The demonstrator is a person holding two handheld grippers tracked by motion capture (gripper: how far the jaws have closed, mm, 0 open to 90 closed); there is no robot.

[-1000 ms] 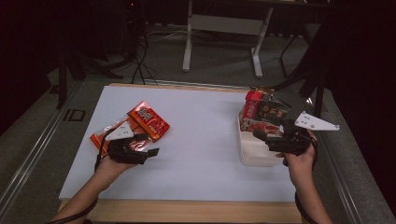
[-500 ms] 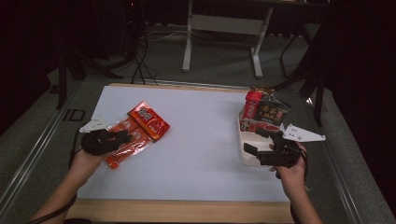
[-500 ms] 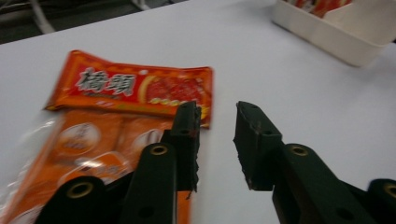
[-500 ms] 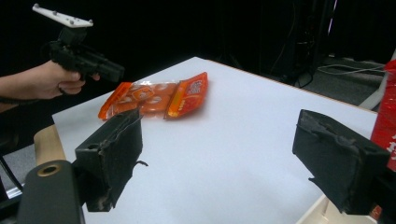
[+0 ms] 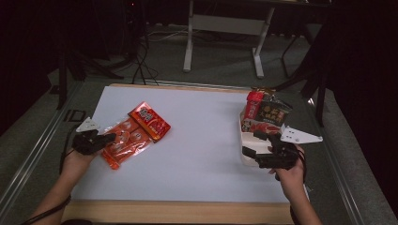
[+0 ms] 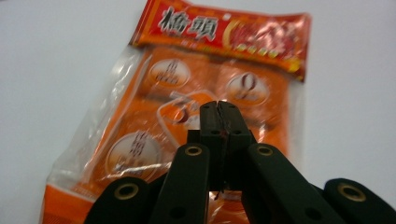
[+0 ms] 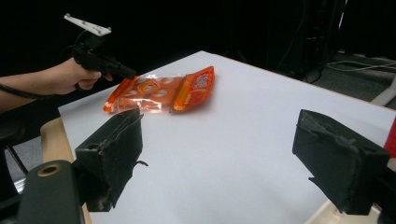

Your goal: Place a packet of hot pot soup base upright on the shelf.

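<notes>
Black jaws of the left gripper [image 6: 218,108] have just been closing and now stand pressed tip to tip over the orange snack bag [image 6: 187,126]. Whether they pinch the clear film is hard to tell: in the left gripper view the tips overlap the pack and hide the spot where they meet it. That pack is blurred there, its lower edge cut off by the frame and the jaw arms. From above, the left gripper [image 5: 107,138] sits at the near left end of the orange snack bag [image 5: 123,141], which lies flat on the white table [image 5: 206,140] at its left side. A smaller red packet [image 5: 149,121] overlaps the bag's far end, seemingly resting on it.

At the table's right edge, the right gripper [image 5: 249,144] has its 2 jaws spread wide with nothing between them; in the right gripper view [image 7: 233,154] only bare table shows in the gap. It hovers at the near side of a white tray [image 5: 246,145] holding several upright snack packs [image 5: 264,112], whose print is too small to read. The gripper and hand cover much of the tray.
</notes>
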